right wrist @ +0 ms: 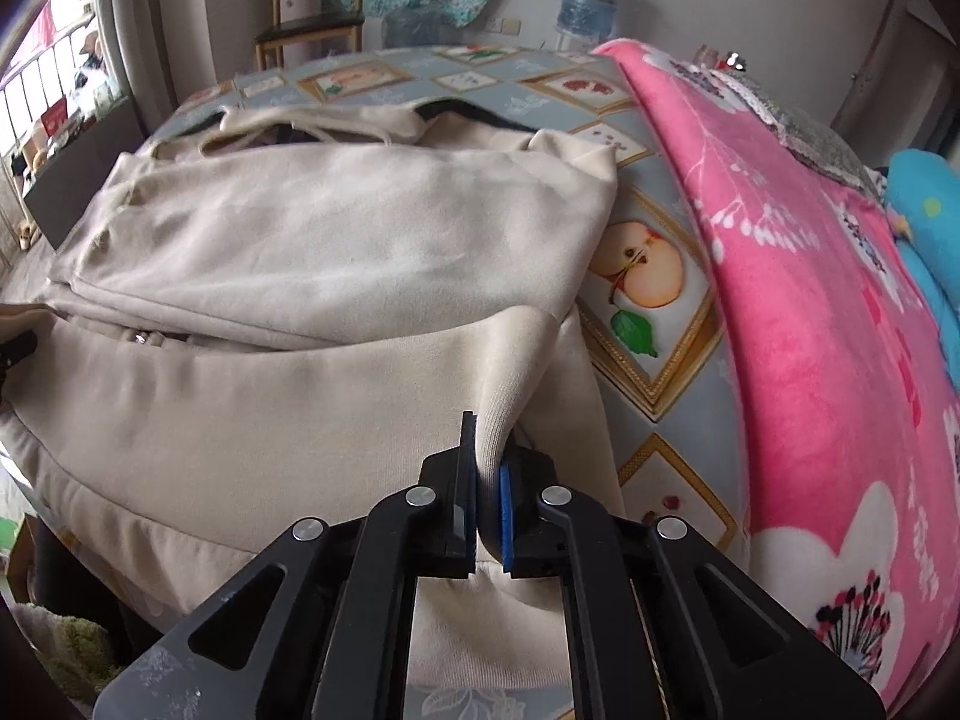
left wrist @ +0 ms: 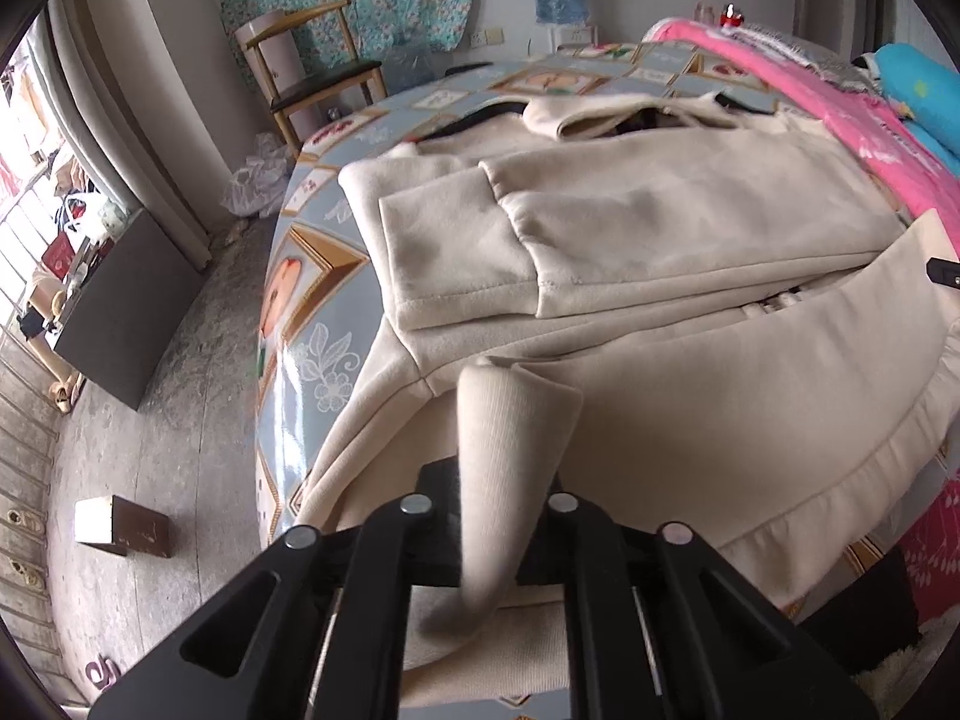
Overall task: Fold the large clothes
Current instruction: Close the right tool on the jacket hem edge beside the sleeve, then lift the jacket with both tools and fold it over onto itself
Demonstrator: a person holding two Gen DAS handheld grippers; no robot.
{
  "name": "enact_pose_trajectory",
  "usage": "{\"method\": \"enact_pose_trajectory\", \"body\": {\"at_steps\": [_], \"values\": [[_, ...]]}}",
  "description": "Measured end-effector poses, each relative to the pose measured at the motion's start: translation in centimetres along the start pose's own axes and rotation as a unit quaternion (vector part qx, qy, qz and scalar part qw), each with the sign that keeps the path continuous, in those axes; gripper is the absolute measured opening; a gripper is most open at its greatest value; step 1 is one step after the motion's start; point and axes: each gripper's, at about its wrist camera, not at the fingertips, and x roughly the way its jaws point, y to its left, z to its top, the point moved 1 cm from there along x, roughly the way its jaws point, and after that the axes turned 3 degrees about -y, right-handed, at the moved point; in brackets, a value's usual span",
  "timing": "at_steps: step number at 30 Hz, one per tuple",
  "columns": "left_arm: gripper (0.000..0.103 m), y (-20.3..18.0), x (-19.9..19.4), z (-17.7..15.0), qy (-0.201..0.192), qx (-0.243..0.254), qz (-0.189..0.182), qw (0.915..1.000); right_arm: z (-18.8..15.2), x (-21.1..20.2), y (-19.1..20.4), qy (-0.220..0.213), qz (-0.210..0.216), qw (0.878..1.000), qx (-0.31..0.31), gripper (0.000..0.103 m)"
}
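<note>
A large cream hoodie (left wrist: 630, 222) lies on a bed covered by a blue fruit-print sheet (left wrist: 312, 276); its sleeves are folded across the body and its hood is at the far end. My left gripper (left wrist: 489, 516) is shut on the ribbed hem at the near left corner, and the fabric stands up between the jaws. In the right wrist view the hoodie (right wrist: 336, 240) fills the middle. My right gripper (right wrist: 487, 480) is shut on the hem at the near right corner, lifting a ridge of cloth.
A pink floral blanket (right wrist: 798, 330) and a blue pillow (right wrist: 924, 222) lie along the right of the bed. A wooden chair (left wrist: 312, 66), a dark cabinet (left wrist: 126, 312) and a small box (left wrist: 123, 525) stand on the floor to the left.
</note>
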Motion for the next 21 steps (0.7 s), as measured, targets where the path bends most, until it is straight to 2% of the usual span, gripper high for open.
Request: {"method": "enact_pose_trajectory", "body": {"at_steps": [7, 12, 17, 21], "values": [[0.005, 1.2, -7.1, -0.1, -0.093, 0.001, -0.027, 0.9953, -0.4, -6.4, -0.9, -0.068, -0.002, 0.997, 0.030, 0.005], [0.005, 2.3, -9.8, 1.7, -0.131, -0.003, -0.037, 0.9907, 1.3, -8.7, -2.0, -0.116, 0.008, 0.992, 0.055, 0.005], [0.005, 4.1, -9.8, 5.8, -0.157, -0.023, -0.062, 0.9853, 5.4, -8.8, -2.6, -0.159, 0.009, 0.986, 0.042, 0.005], [0.005, 5.8, -7.6, 10.2, -0.157, -0.034, -0.079, 0.9838, 10.1, -6.5, -3.3, -0.182, 0.024, 0.983, 0.031, 0.005]]}}
